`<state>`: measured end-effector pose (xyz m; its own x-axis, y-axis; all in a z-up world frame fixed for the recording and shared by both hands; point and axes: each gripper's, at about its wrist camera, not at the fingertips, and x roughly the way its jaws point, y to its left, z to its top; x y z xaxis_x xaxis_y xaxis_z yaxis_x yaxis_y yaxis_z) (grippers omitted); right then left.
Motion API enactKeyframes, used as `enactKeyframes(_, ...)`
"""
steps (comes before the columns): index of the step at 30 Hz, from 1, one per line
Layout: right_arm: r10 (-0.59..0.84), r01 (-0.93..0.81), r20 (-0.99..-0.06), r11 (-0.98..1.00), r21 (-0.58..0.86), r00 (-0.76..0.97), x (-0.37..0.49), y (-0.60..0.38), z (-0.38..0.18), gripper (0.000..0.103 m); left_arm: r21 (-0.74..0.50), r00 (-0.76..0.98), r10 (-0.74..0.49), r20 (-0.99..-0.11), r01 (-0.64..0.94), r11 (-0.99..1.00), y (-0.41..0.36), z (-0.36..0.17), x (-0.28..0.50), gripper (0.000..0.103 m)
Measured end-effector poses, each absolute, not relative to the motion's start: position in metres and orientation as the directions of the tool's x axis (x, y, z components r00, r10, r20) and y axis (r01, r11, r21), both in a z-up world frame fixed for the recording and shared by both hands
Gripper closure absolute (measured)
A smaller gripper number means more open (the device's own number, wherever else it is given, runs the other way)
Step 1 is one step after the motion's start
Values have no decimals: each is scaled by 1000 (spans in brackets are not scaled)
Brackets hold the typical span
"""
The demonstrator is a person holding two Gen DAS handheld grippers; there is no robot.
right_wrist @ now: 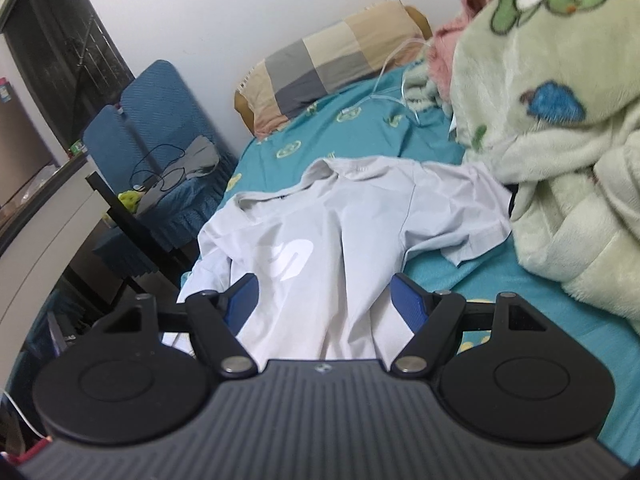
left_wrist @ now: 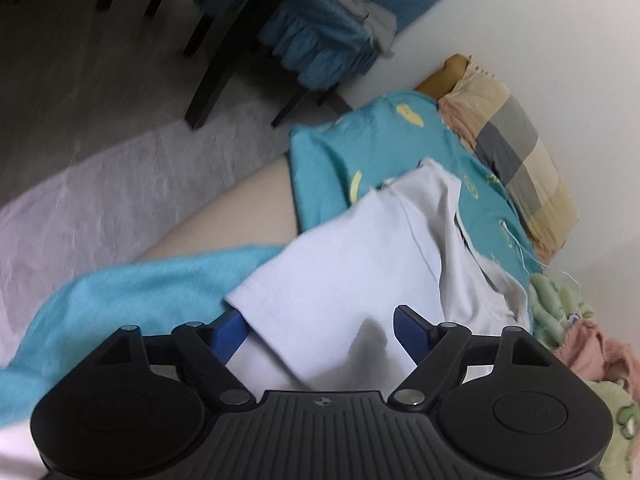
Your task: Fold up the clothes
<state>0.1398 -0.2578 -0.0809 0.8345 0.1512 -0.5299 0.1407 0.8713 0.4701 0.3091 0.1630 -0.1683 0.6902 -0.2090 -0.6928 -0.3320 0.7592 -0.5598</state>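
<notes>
A white T-shirt (right_wrist: 344, 220) with a pale logo lies spread on a teal bed sheet (right_wrist: 352, 128), collar toward the pillow. My right gripper (right_wrist: 324, 304) is open, its blue fingers (right_wrist: 408, 304) straddling the shirt's lower part from above. In the left wrist view the same shirt (left_wrist: 352, 264) lies rumpled, one sleeve folded. My left gripper (left_wrist: 320, 332) is open with its blue fingers (left_wrist: 412, 332) on either side of the shirt's edge; the left finger is partly hidden under the cloth. Neither gripper holds cloth.
A checked pillow (right_wrist: 332, 68) lies at the head against the white wall. A green and pink fleece blanket (right_wrist: 540, 120) is heaped on the right of the bed. Blue-covered chairs (right_wrist: 160, 128) and a dark table (left_wrist: 224, 52) stand beside the bed. The teal sheet (left_wrist: 120, 292) hangs over the mattress edge.
</notes>
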Motion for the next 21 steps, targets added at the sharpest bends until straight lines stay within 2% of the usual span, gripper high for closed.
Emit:
enactKeyframes(1,157,142,-537,869,473,829,143,-258,-84,29,-550,696,-195,-691,-331,767,163,-169,312,49)
enactKeyframes(2,160,142,-541,869,473,825,145,-257,-86,29,-540,700,-181,-691,-333,773,162,-169,314,60)
enactKeyframes(3,162,143,-546,869,473,822,147,-257,-88,29,-539,698,-181,-693,-336,773,163,-170,318,80)
enactKeyframes(6,165,147,-558,869,472,813,149,-256,-91,29,-555,717,-181,-673,-329,764,172,-164,324,92)
enactKeyframes(12,164,156,-572,870,468,804,149,-254,-94,29,-402,793,-63,-606,-237,885,179,-95,369,94)
enactKeyframes(18,155,159,-600,885,437,785,161,-249,-100,28,-71,802,178,-570,-265,962,175,-35,455,94)
enactKeyframes(21,134,164,-616,900,403,777,170,-245,-105,29,64,754,282,-593,-305,950,173,-48,493,94)
